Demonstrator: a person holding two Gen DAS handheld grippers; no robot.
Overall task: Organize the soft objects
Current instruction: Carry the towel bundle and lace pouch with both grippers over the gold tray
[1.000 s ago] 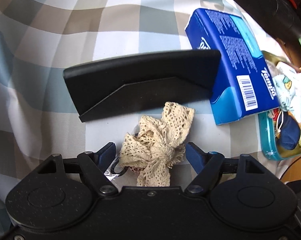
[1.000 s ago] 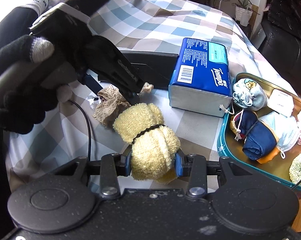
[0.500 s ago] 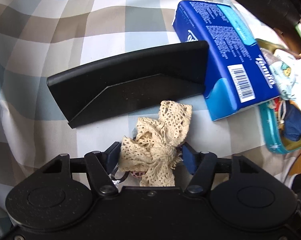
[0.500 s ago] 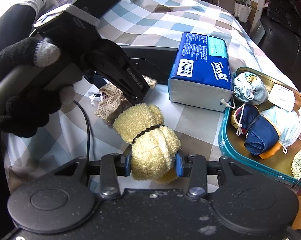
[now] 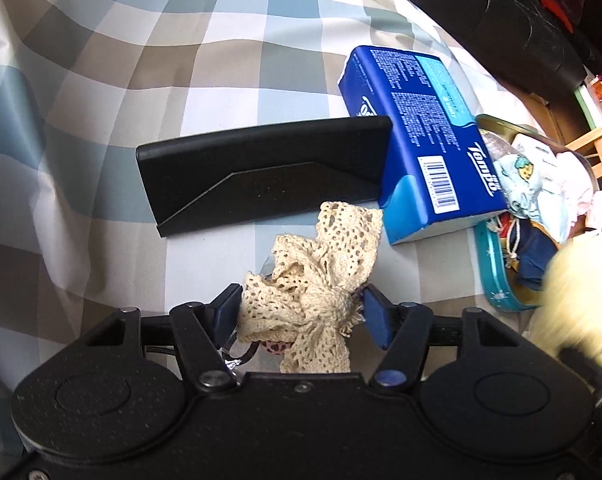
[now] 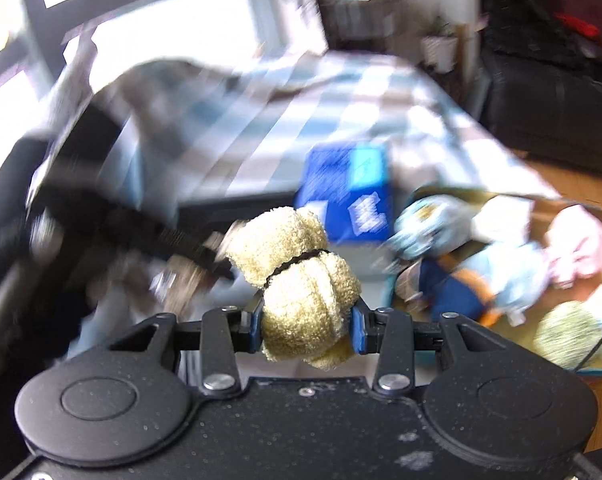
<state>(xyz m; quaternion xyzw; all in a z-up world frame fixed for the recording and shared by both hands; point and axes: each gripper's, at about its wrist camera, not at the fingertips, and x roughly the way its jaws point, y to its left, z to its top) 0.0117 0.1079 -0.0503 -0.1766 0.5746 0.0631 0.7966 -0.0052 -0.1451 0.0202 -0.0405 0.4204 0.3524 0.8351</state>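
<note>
Now clamped between the blue pads of the left gripper point(image 5: 301, 312): a cream crocheted lace bow point(image 5: 313, 280), squeezed at its knot, loose tails drooping toward the checked blue, white and tan cloth point(image 5: 101, 80) and apparently just clear of it. Jaws narrow, just closed onto the bow within the last second. Behind the bow, a folded black leather-look case point(image 5: 261, 172); beside that, touching its right end, a blue plastic-wrapped tissue pack point(image 5: 425, 164); further right, a teal metal tin point(image 5: 497, 280) already crowded with small fabric pouches.

Pinched across the right gripper point(image 6: 305, 322): a fluffy yellow-beige terry roll bound by a black elastic band point(image 6: 297, 276), jaws narrow around its lower half. Background of that view smeared by motion; tin and pouches only roughly legible at right.

Risks, as judged: lace thin and springy, so could slip out of the left pads during the carry, or a dangling tail could snag on the case edge or the tin rim. With 2 grippers likely converging on 1 crowded tin, a collision or a knocked-out pouch possible; the blurred pale mass at the right edge of the left view suggests the roll already close.

Against 1 second earlier: left jaws then wide with the bow lying loose on the cloth between them, now shut on it and raised; right gripper then low over the cloth, sharp view, now swung up and toward the tin.
</note>
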